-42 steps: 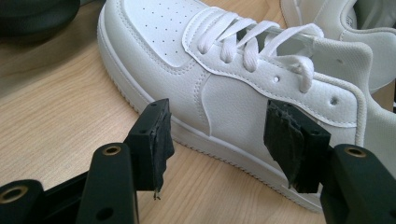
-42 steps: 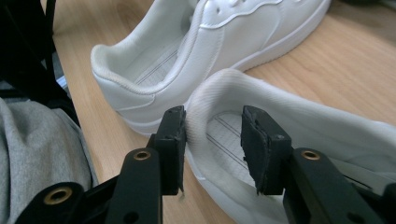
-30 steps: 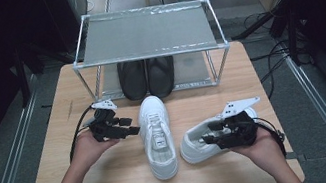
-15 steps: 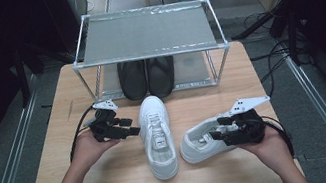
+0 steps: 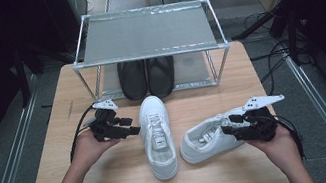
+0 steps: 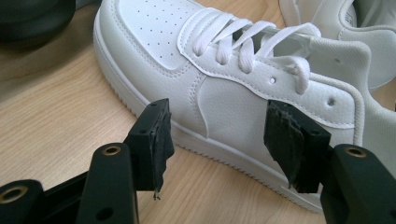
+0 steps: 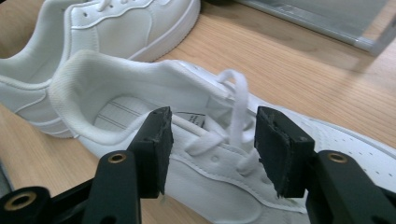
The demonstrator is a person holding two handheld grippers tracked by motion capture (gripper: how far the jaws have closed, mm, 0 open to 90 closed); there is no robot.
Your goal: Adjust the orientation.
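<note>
The right claw [image 5: 228, 126], jaws spread and just closing slightly, has been drawn back beyond the tilted sneaker [image 5: 207, 139], right of the upright sneaker [image 5: 157, 135]. The left claw [image 5: 133, 127] is kept spread just left of that landmark on the counter [image 5: 204, 104].

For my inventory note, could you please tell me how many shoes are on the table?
4: two white sneakers on the open tabletop, one at centre, one by the right gripper; two black shoes under the rack.
</note>
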